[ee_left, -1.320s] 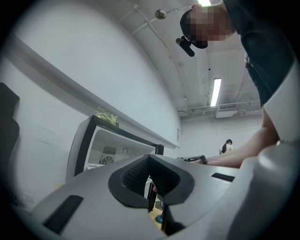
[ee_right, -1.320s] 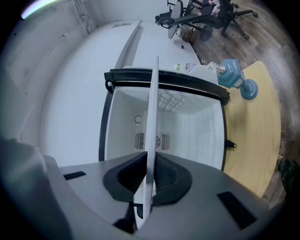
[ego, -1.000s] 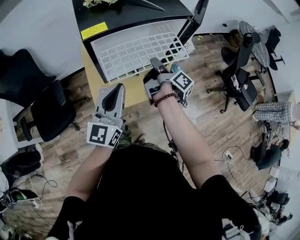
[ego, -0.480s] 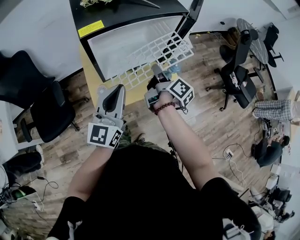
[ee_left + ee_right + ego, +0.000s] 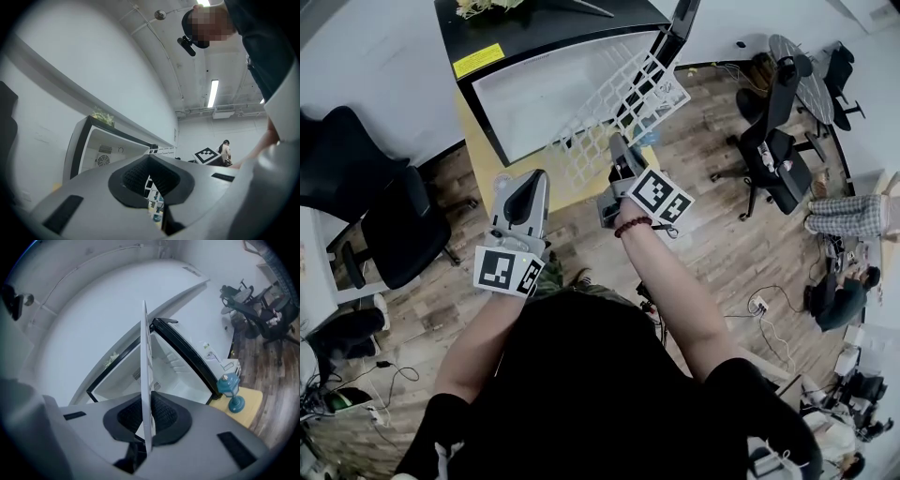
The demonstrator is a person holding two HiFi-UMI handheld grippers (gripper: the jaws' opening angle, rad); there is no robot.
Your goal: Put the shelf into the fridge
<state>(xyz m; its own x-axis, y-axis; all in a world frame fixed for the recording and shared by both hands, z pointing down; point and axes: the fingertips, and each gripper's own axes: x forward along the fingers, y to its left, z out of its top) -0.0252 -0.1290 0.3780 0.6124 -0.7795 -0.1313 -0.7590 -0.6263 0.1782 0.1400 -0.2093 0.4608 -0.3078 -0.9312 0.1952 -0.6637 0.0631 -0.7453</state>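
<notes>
Shelf (image 5: pixel 614 98), a white wire grid, is clamped by its near edge in the right tongs (image 5: pixel 616 142) and stands tilted steeply in the air, one side raised. It is at the right side of the open fridge (image 5: pixel 534 94), in front of the opening and not lying flat inside. Whether its far edge has passed the frame cannot be told.

In the right gripper view the shelf (image 5: pixel 146 380) shows edge-on as a thin white strip. It runs up from between the two dark pads of the right tongs (image 5: pixel 147 416), which are clenched on it. Behind it are the fridge's white inside (image 5: pixel 173 376) and its black door (image 5: pixel 187 352), swung open to the right.

The left tongs (image 5: pixel 525 183) are held lower and to the left, well apart from the shelf and pointing toward the fridge. In the left gripper view the left tongs (image 5: pixel 150 176) are clenched, pads together with nothing between them.

The fridge stands on a yellow tabletop (image 5: pixel 487 150). It has a yellow sticker (image 5: pixel 483 60) on its black top and a plant (image 5: pixel 487 5) at the back. A blue lantern (image 5: pixel 229 390) stands on the tabletop (image 5: pixel 246 411) beside the open door. Black office chairs (image 5: pixel 773 141) stand on the wooden floor (image 5: pixel 712 234) to the right, and another chair (image 5: pixel 403 220) stands to the left.
</notes>
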